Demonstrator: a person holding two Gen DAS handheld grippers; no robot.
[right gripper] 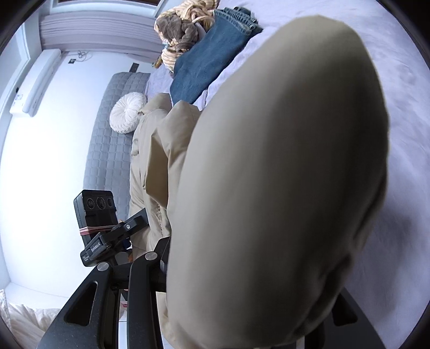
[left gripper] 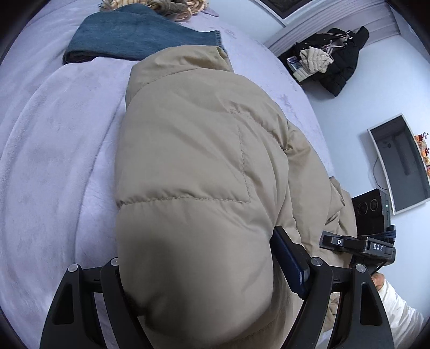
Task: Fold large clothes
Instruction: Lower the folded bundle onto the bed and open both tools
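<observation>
Both tools are clamped on the beige puffer jacket (left gripper: 193, 166): left tool (left gripper: 199, 268) and right tool (right gripper: 242, 282) each have it bulging between their fingers, over the bed (left gripper: 53, 161), folded jeans (left gripper: 134, 35) beyond.

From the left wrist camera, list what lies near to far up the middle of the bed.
Left gripper clamped on the puffy beige quilted jacket → folded blue denim jeans → tangled tan and brown braided rope bundle at the far edge of the lilac plush bedspread.
</observation>
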